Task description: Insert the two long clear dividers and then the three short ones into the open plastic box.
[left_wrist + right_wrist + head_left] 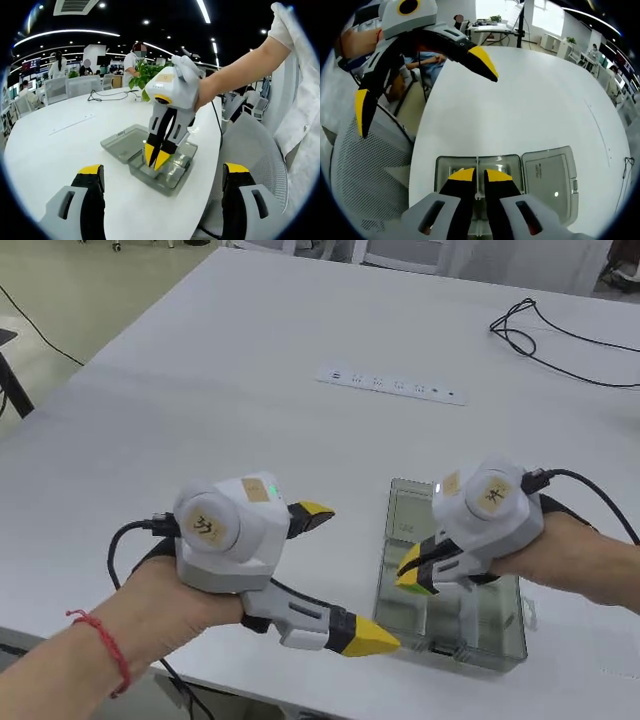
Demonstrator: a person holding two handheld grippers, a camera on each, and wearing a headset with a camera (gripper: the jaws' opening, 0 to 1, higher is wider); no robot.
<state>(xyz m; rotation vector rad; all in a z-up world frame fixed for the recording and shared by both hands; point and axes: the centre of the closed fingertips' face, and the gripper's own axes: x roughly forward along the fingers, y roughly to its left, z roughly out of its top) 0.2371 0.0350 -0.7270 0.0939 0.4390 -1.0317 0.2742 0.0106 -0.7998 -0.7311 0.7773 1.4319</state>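
While my left tongs [343,575] hang released at lower left, my right tongs [476,176] clench a clear divider [477,163] inside the box [470,642] on the counter [250,370].

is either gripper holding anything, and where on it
The right gripper pinches a clear divider by its top edge, inside the box. The left gripper is open and holds nothing.

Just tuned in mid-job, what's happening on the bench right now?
A person works two handheld grippers at a white table. The right gripper reaches down into the open plastic box, jaws closed on a clear divider standing across it. The left gripper hangs open and empty beside the box.
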